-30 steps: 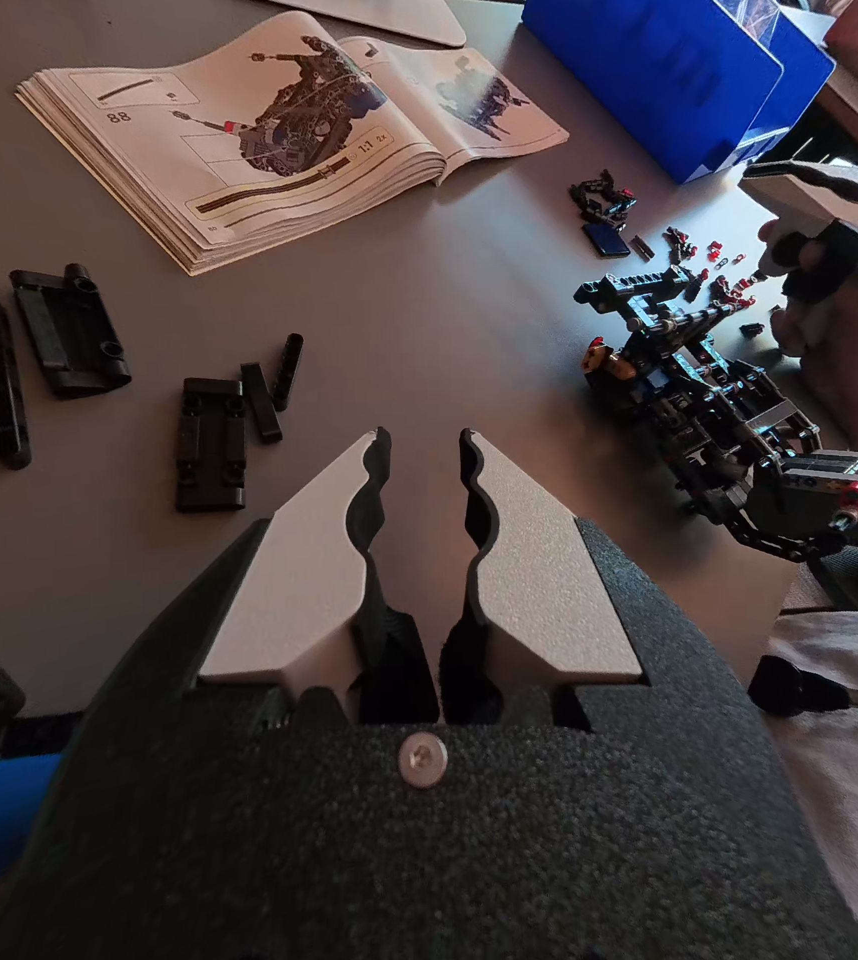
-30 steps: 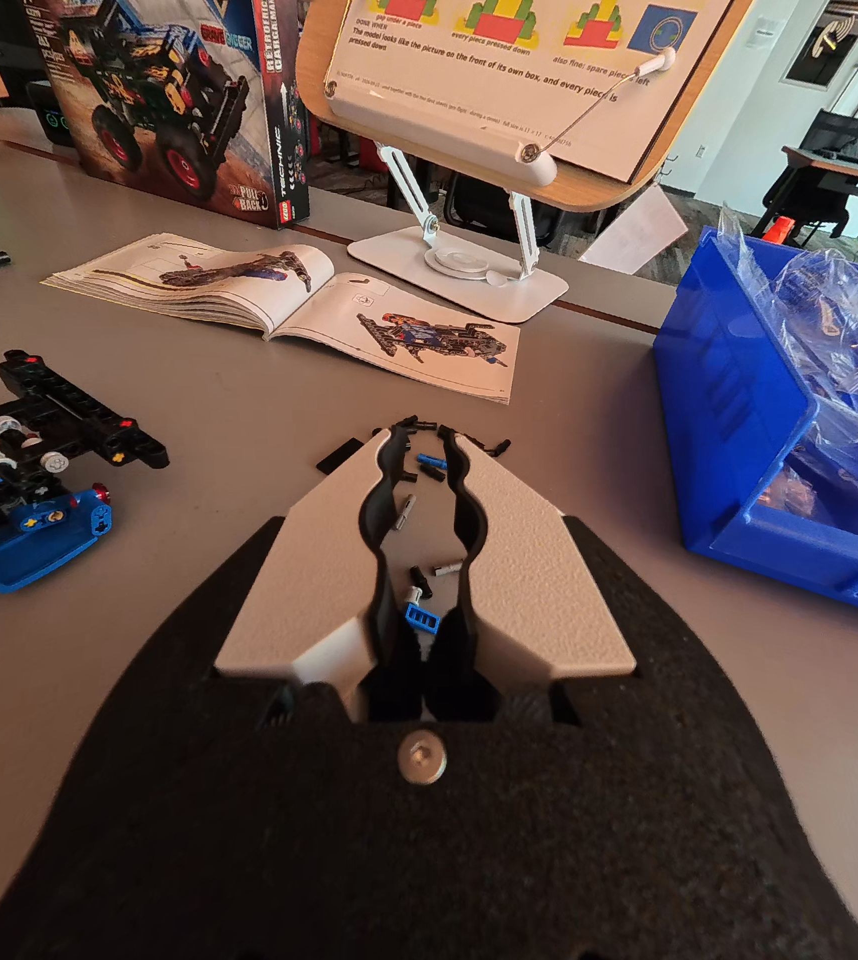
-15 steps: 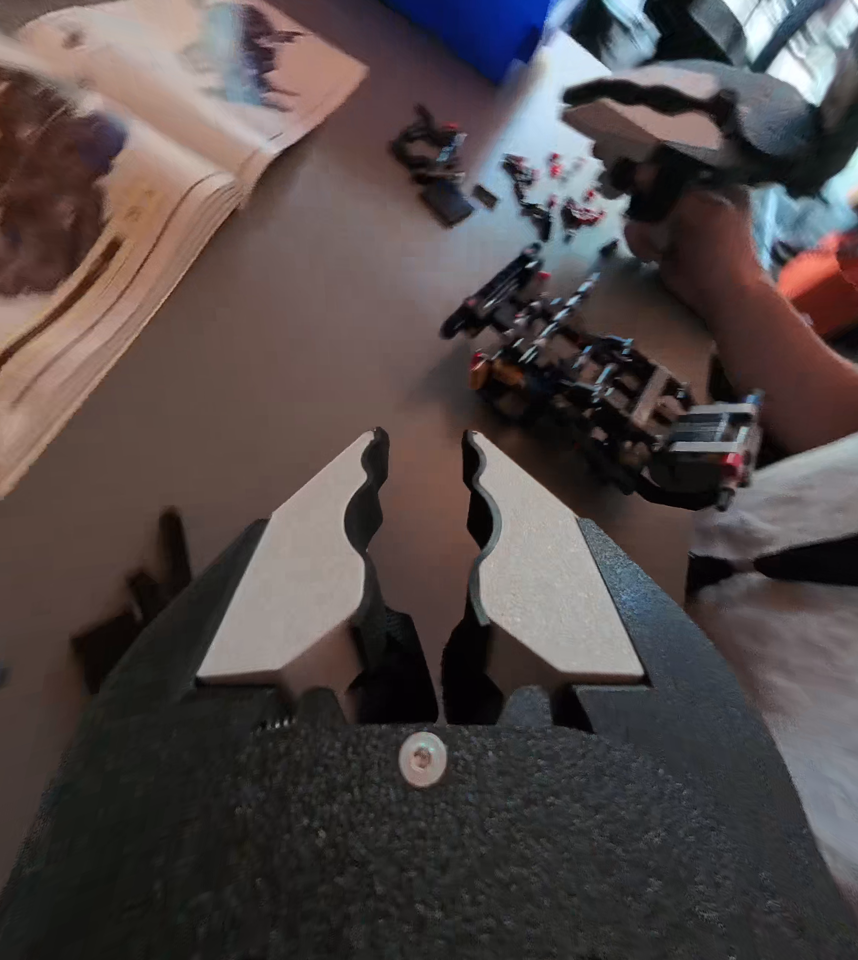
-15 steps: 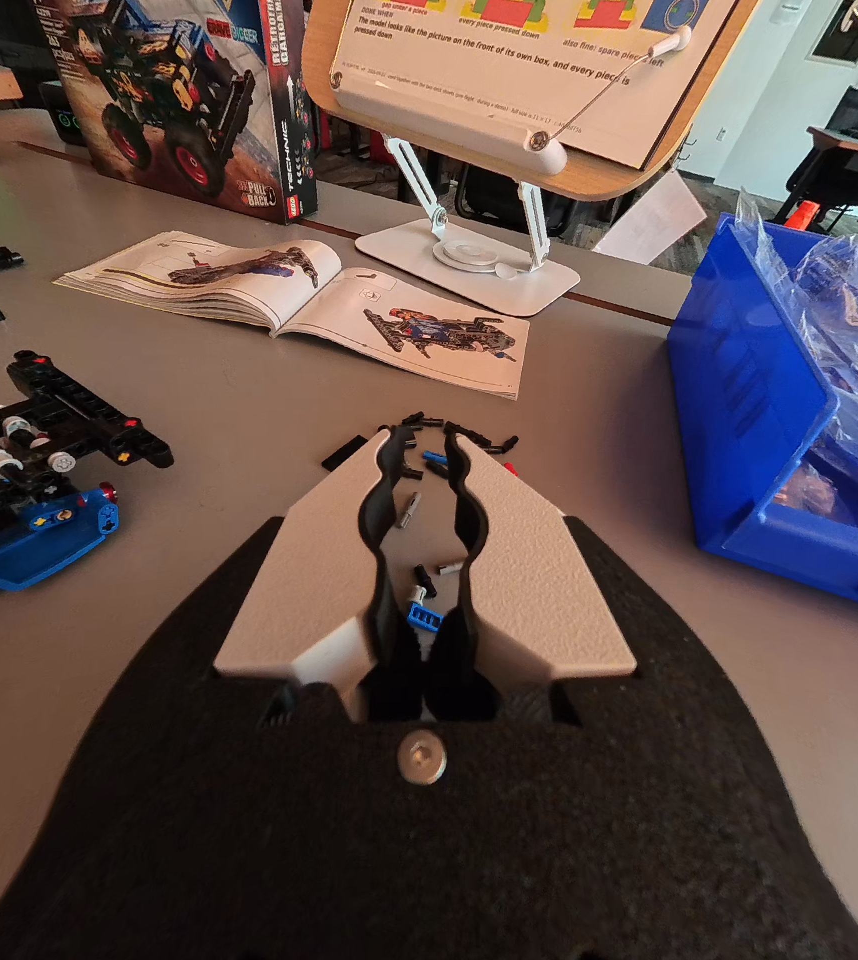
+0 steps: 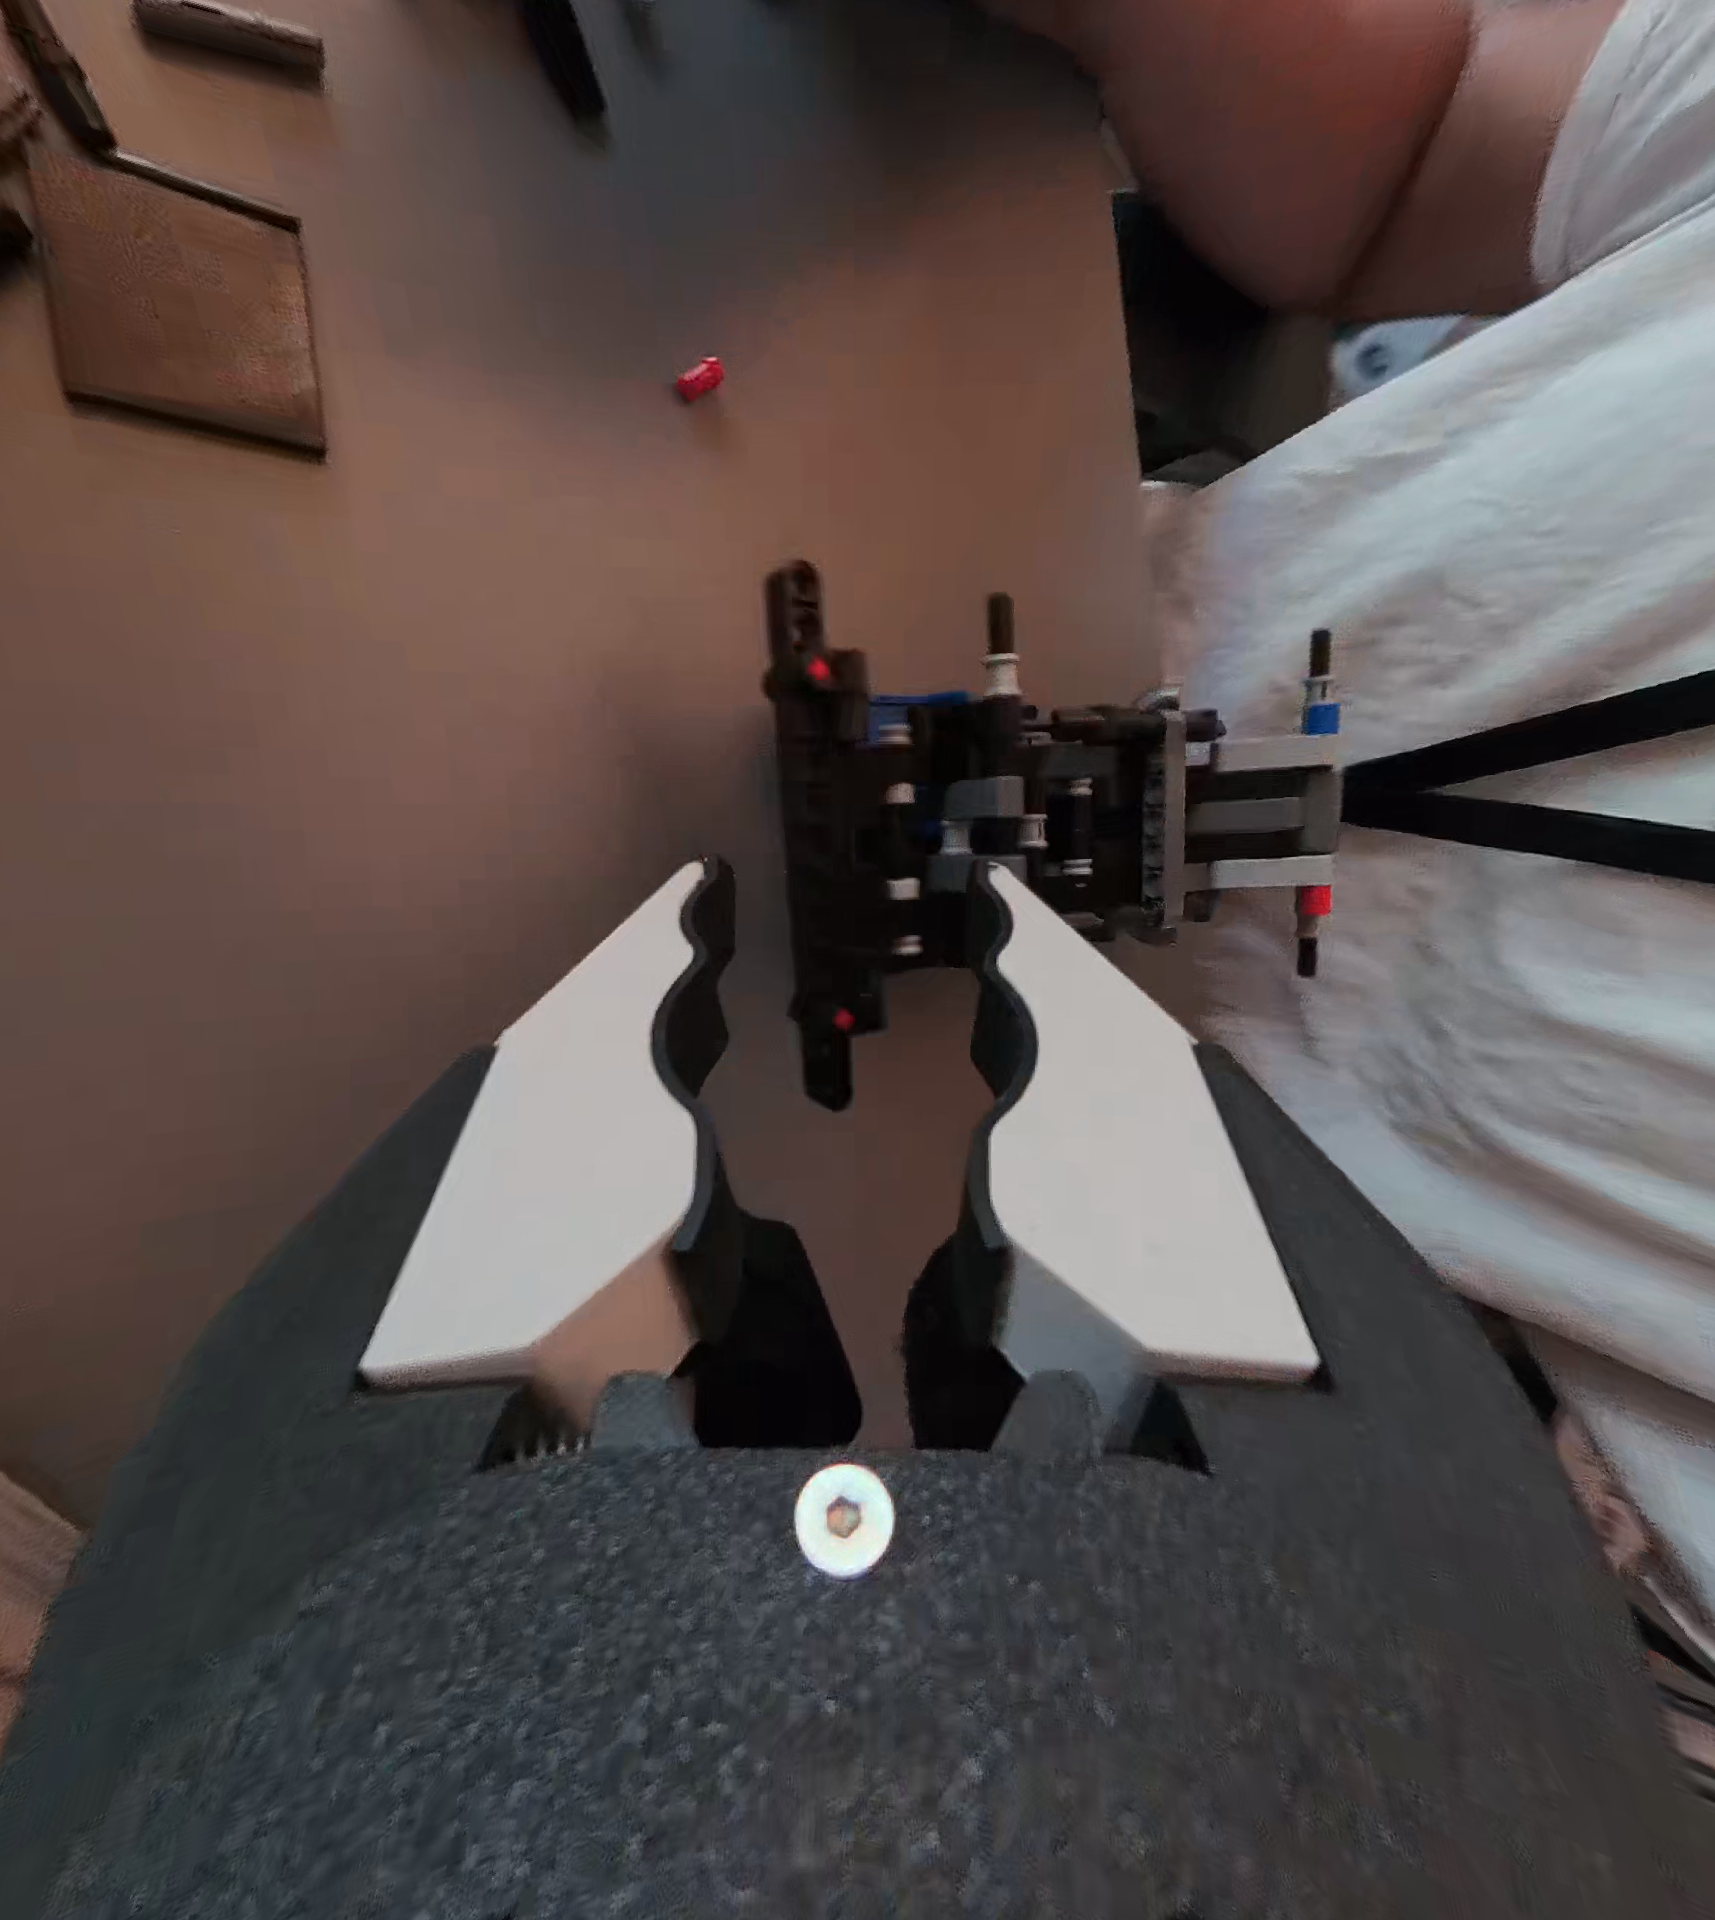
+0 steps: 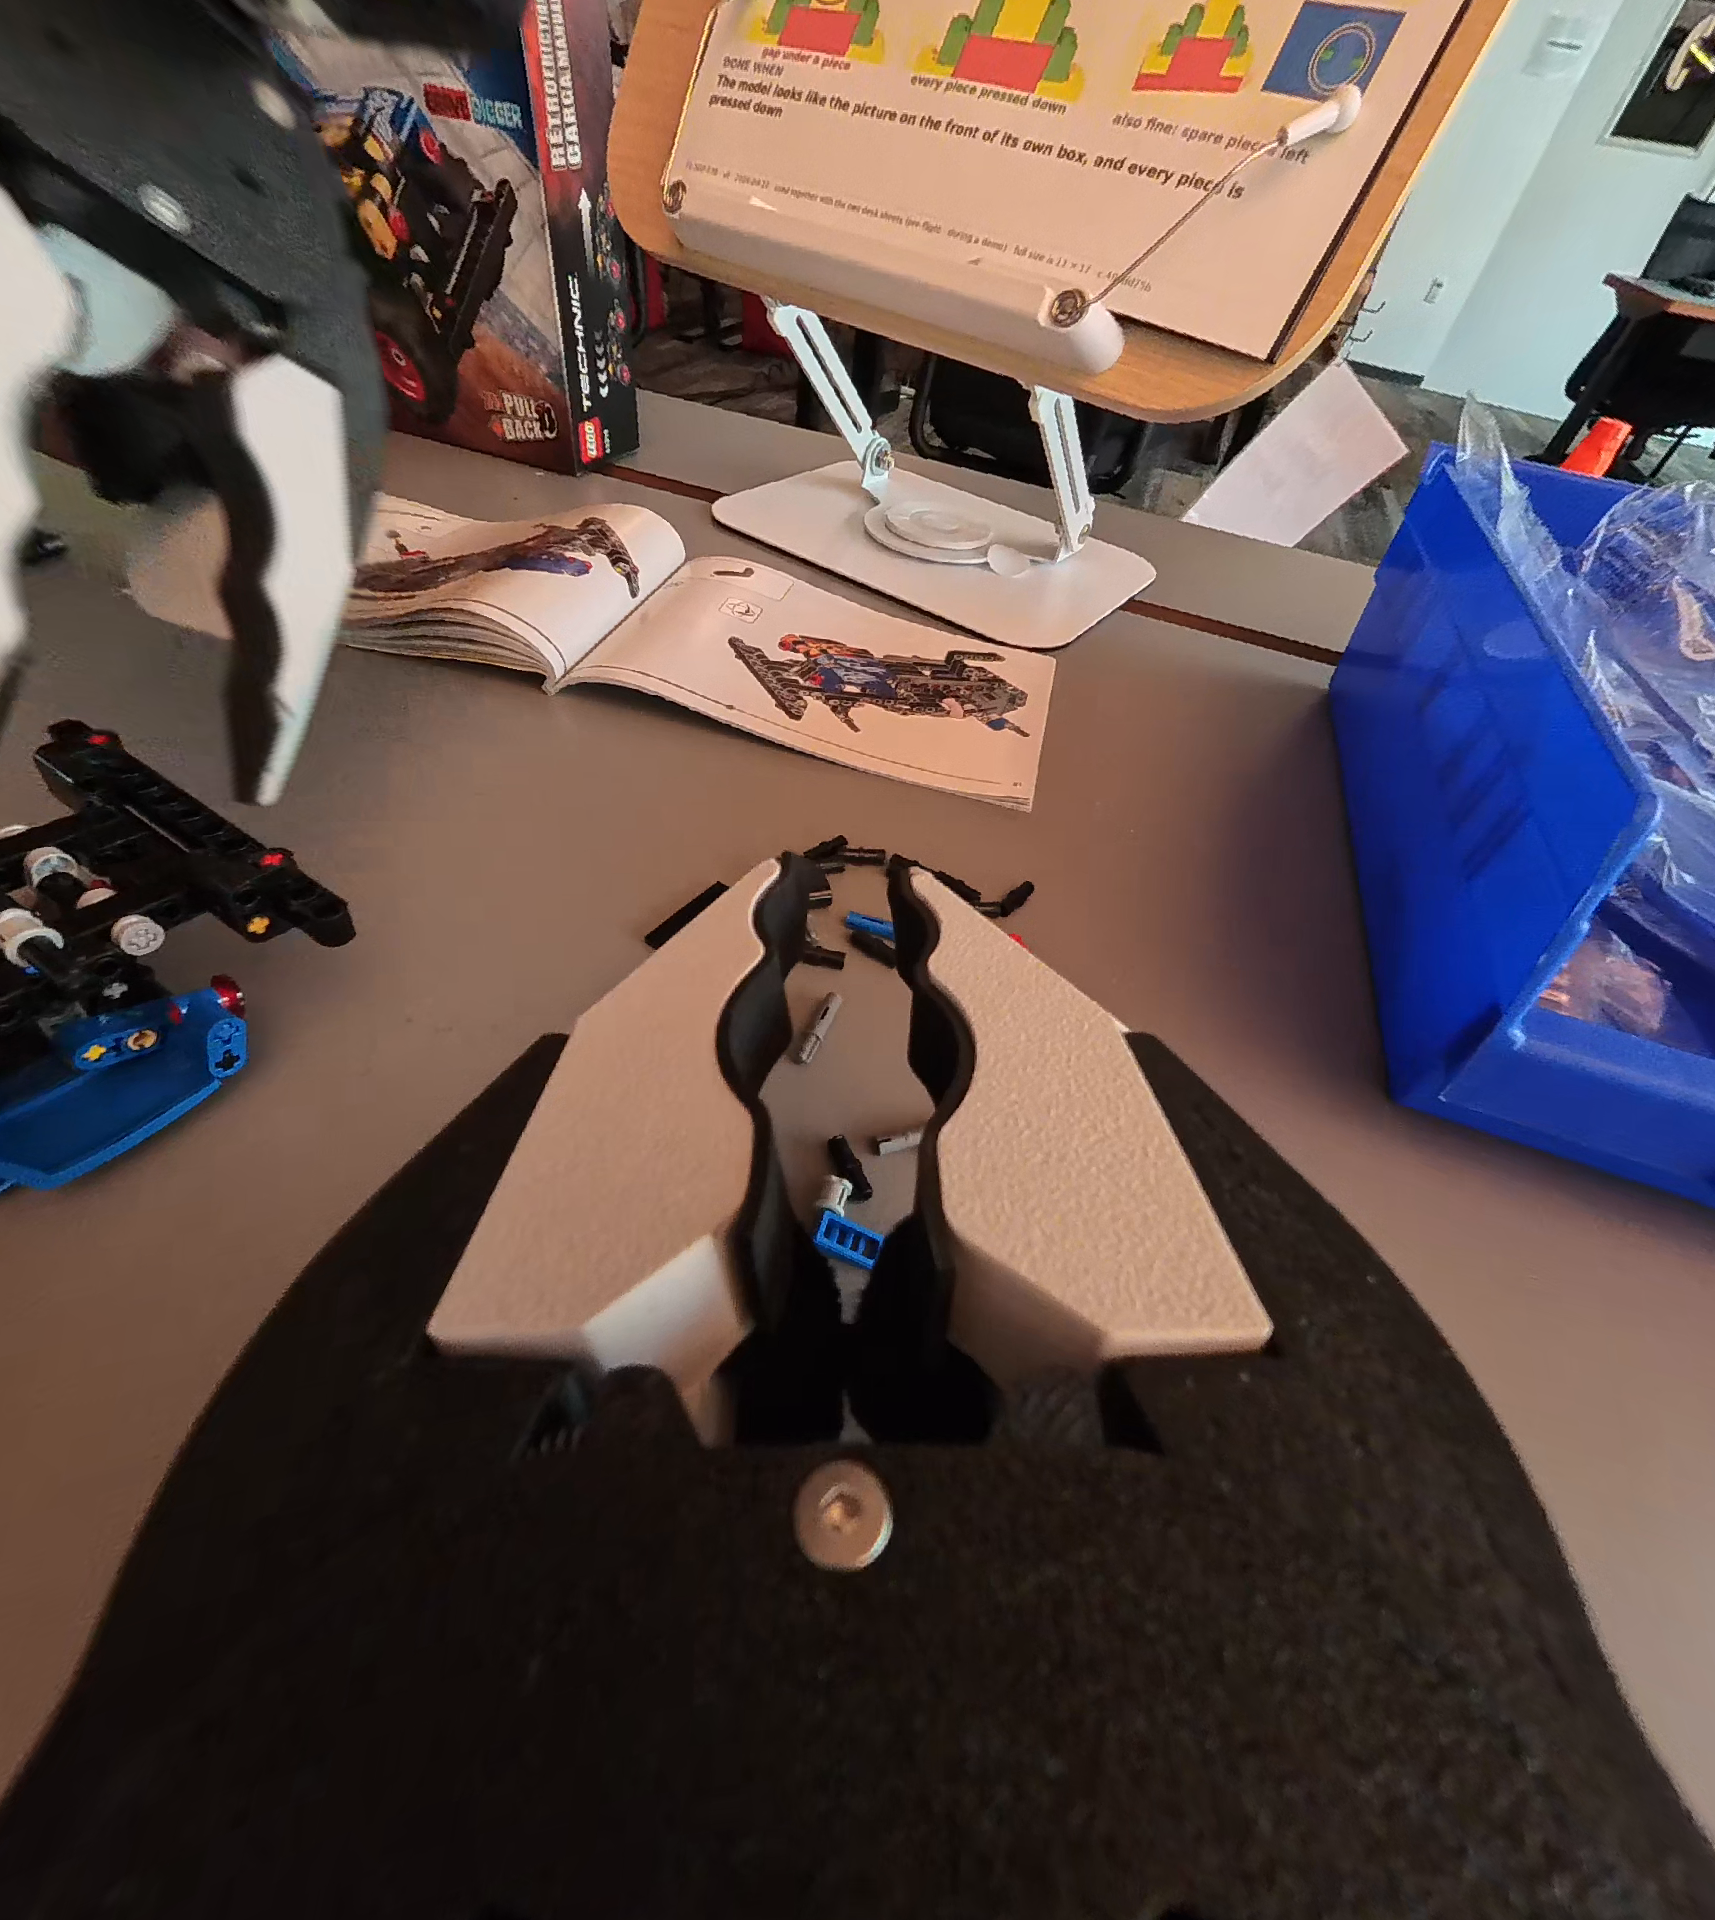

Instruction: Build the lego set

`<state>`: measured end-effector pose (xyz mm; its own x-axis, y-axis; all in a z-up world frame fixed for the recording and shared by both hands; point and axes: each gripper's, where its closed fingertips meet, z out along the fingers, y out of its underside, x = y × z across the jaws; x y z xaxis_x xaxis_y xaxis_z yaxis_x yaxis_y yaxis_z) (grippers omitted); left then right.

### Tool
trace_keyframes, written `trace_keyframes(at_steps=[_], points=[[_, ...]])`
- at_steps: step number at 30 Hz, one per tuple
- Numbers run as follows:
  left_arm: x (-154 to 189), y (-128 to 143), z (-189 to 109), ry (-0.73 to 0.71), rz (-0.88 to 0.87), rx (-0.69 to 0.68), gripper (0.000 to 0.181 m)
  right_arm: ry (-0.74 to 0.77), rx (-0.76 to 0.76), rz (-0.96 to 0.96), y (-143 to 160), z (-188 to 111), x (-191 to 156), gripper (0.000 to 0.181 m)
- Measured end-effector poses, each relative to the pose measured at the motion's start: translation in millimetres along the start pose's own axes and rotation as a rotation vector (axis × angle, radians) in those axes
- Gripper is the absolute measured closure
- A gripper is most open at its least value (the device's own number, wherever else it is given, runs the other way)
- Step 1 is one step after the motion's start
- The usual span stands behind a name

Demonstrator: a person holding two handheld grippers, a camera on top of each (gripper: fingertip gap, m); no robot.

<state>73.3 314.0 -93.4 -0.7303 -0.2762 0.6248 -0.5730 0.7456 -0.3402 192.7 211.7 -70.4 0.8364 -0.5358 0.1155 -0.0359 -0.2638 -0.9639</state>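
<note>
The part-built Lego model [image 5: 988, 790], black and grey with blue and red bits, lies near the table's edge in the left wrist view. My left gripper [image 5: 848, 868] hovers over it, open and empty. The model's black end beam [image 5: 822, 831] stands between the fingertips, and neither pad touches it. In the right wrist view the model [image 6: 84, 935] is at the left with the left gripper [image 6: 110, 774] above it. My right gripper [image 6: 845, 868] is open a little and empty, above loose pins on the table: a blue pin [image 6: 868, 922], a grey pin [image 6: 820, 1027] and several black ones.
An open instruction booklet [image 6: 728, 644], the set's box [image 6: 479, 260] and a white stand [image 6: 936, 540] are at the back. A blue bin [image 6: 1507, 935] with plastic bags is at the right. A red pin [image 5: 699, 377] lies alone. A person's white shirt [image 5: 1559, 520] is past the table's edge. Across from one pair of fingers to the other is roughly 15 centimetres. To the grey pin [image 6: 820, 1027]: right tips about 7 centimetres, left tips about 15 centimetres.
My left gripper swung from the middle of the table to over the model, and its jaws opened wider. My right gripper barely moved and its jaws kept the same gap.
</note>
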Motion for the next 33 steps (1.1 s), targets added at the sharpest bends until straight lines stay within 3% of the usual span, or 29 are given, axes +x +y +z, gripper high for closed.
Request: trace_keyframes(at_steps=[3,7,13,14,17,20,22,25,28,33], points=[[-3,-3,4,0.187,-0.107,-0.004,0.139,-0.002,-0.003,-0.006,0,0,-1,0.166],[3,3,14,0.352,-0.149,-0.070,0.157,-0.002,-0.011,-0.026,1,1,-3,0.166],[8,0,11,0.407,-0.143,-0.108,0.172,0.000,-0.013,-0.063,1,2,-6,0.167],[11,-3,8,0.420,-0.139,-0.101,0.173,-0.012,-0.008,-0.065,0,2,-9,0.160],[19,-8,-2,0.379,-0.074,-0.088,0.173,-0.211,-0.126,0.047,8,-5,-43,0.141],[27,-13,-12,0.324,-0.015,-0.063,0.173,-0.625,-0.248,0.380,4,-31,-105,0.123],[29,-12,-15,0.295,-0.005,-0.059,0.173,-0.783,-0.273,0.597,-8,-45,-129,0.108],[32,-10,-17,0.271,0.000,-0.043,0.173,-0.811,-0.355,0.711,-2,-54,-152,0.090],[35,-9,-18,0.239,0.019,-0.023,0.173,-0.789,-0.427,0.692,7,-51,-172,0.085],[46,-5,-22,0.166,0.055,0.009,0.173,-0.857,-0.472,0.728,10,-42,-208,0.101]])
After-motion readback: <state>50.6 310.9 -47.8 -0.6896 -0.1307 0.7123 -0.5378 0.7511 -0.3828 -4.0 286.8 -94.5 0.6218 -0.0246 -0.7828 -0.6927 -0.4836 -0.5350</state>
